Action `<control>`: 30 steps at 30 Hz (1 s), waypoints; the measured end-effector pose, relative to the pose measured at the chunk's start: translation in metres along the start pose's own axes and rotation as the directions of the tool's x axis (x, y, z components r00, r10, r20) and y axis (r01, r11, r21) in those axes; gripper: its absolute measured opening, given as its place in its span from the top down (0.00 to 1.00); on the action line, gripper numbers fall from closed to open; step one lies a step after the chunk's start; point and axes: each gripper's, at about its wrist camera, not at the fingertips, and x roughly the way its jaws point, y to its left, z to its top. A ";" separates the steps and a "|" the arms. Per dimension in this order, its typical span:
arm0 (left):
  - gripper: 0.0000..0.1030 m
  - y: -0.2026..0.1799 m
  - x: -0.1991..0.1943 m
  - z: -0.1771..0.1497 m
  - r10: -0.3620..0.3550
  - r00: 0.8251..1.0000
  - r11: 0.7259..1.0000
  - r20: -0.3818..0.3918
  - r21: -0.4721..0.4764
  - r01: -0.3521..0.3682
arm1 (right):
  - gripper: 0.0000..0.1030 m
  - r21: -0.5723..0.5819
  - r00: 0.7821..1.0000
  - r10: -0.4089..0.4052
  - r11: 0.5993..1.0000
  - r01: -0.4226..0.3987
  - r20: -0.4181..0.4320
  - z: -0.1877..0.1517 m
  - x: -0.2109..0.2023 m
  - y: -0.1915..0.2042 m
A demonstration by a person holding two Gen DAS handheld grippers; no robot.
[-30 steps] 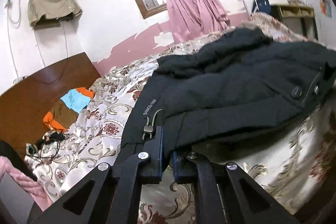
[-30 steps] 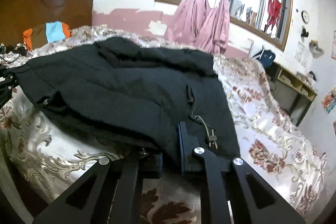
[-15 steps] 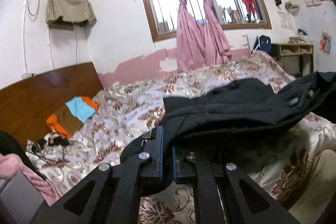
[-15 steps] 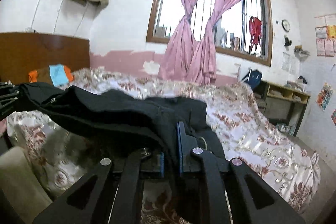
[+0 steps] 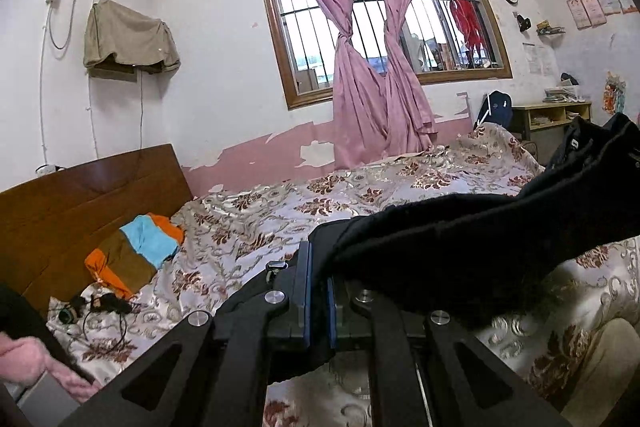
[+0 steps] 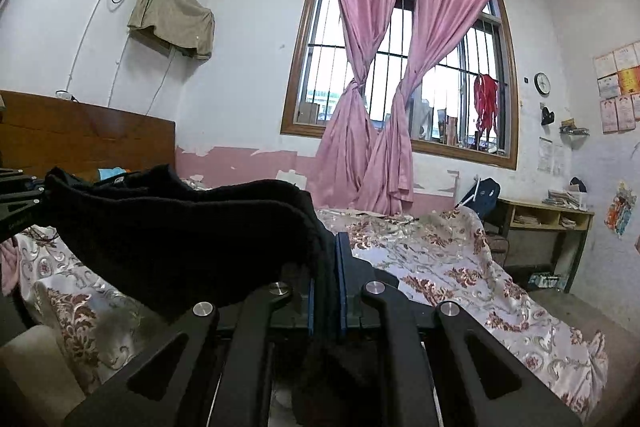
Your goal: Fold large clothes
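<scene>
Floral bedspread (image 5: 280,219) below, black jacket (image 5: 460,239) lifted clear between my two tongs.

My left gripper (image 5: 318,291) is clamped on one end of the jacket, my right gripper (image 6: 325,279) on the other, so the cloth hangs stretched between them above the bed. I judge this the lift before a fold; next I must carry the held edge over and lay it flat. No writing is legible; the wall papers (image 6: 618,87) are too small to read.

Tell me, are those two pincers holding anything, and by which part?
Yes. The left gripper and right gripper each pinch an edge of the same black jacket, one at either end, holding it above the bed.
</scene>
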 end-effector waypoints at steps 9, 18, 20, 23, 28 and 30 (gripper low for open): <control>0.94 -0.001 0.072 0.040 -0.028 0.999 0.999 -0.019 0.022 0.029 | 0.93 -0.069 1.000 -0.026 0.997 0.025 -0.009 0.032 0.076 0.001; 0.94 -0.003 0.140 0.051 -0.067 0.994 0.998 -0.086 -0.002 0.067 | 0.93 -0.063 0.998 0.015 0.998 -0.019 -0.068 0.037 0.153 -0.006; 0.94 -0.004 0.156 0.056 -0.068 0.993 0.998 -0.093 0.002 0.068 | 0.93 -0.070 0.997 0.015 0.997 -0.020 -0.073 0.037 0.169 -0.006; 0.94 -0.006 0.180 0.061 -0.071 0.992 0.997 -0.107 0.004 0.072 | 0.93 -0.091 0.997 0.007 0.996 -0.015 -0.078 0.039 0.194 -0.005; 0.94 -0.009 0.228 0.064 -0.102 0.981 0.995 -0.164 -0.001 0.103 | 0.93 -0.107 0.994 0.000 0.994 -0.012 -0.107 0.037 0.240 -0.004; 0.94 -0.010 0.245 0.064 -0.113 0.976 0.993 -0.186 -0.006 0.114 | 0.93 -0.117 0.993 -0.005 0.993 -0.009 -0.122 0.032 0.259 -0.003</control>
